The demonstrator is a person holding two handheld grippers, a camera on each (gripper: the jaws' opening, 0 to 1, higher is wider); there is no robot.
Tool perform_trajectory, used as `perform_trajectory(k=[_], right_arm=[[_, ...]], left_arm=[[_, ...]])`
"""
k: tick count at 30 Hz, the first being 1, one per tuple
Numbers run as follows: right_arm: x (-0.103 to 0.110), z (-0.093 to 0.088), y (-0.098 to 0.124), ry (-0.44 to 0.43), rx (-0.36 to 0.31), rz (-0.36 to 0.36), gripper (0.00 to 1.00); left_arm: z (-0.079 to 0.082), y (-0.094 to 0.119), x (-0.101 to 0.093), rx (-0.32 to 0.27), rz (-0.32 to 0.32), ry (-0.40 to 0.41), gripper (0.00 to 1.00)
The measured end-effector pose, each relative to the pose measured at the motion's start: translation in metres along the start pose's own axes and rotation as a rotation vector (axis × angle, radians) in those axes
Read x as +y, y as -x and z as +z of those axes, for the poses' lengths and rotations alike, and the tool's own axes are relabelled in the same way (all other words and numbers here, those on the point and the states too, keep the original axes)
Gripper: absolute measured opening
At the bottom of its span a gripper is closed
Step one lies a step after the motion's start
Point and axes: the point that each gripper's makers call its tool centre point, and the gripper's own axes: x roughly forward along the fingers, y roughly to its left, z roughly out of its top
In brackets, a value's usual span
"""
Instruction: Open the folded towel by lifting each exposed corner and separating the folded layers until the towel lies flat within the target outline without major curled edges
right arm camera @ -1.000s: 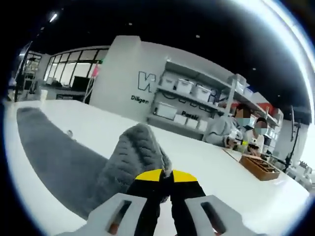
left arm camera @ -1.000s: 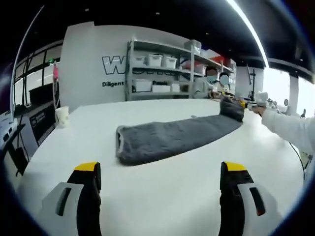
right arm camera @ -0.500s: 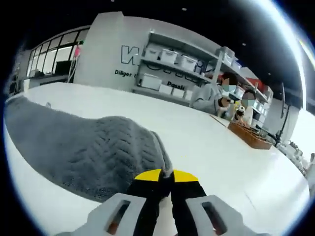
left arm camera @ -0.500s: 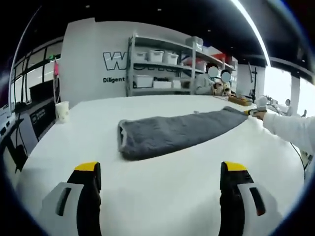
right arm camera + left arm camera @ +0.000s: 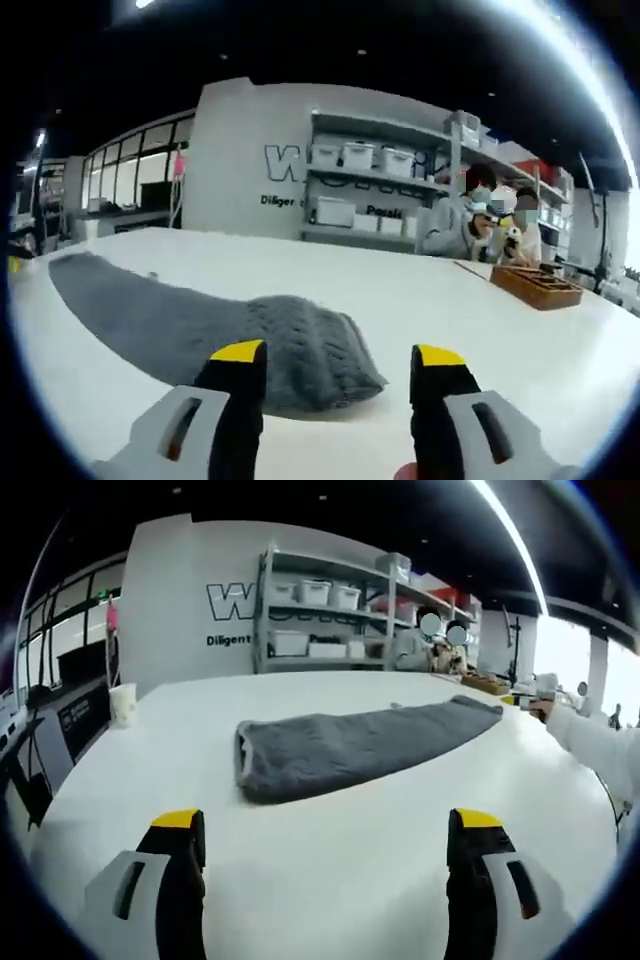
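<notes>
This is looking like a lab or workshop hall: a metal shelf rack (image 5: 330, 615) is holding white storage bins (image 5: 358, 155) against a lettered wall (image 5: 180, 600), people (image 5: 470, 215) are sitting at a long white table (image 5: 330, 850), and strip lights are running across a dark ceiling.
</notes>
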Motion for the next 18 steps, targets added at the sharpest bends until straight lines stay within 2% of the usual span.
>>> perform_trajectory(k=[2,4,5,10,15,18], right_arm=[[0.021,0.001,0.010,0.002,0.001,0.068,0.68],[0.033,0.001,0.015,-0.002,-0.003,0.101,0.76],[0.049,0.000,0.021,0.000,-0.004,0.142,0.79],[0.085,-0.011,0.033,0.011,-0.001,0.208,0.88],[0.103,-0.019,0.044,0.018,0.034,0.259,0.94],[0.108,-0.009,0.054,0.012,0.000,0.272,0.99]], left_arm=[[0.000,-0.001,0.000,0.001,-0.002,-0.001,1.00],[0.000,-0.003,0.001,0.001,-0.005,-0.003,1.00],[-0.001,-0.003,0.000,0.003,-0.005,-0.006,1.00],[-0.008,-0.007,-0.002,0.011,-0.007,-0.015,1.00],[-0.014,-0.010,-0.004,0.009,-0.024,-0.009,1.00],[-0.014,-0.012,-0.011,-0.002,-0.053,0.023,1.00]])
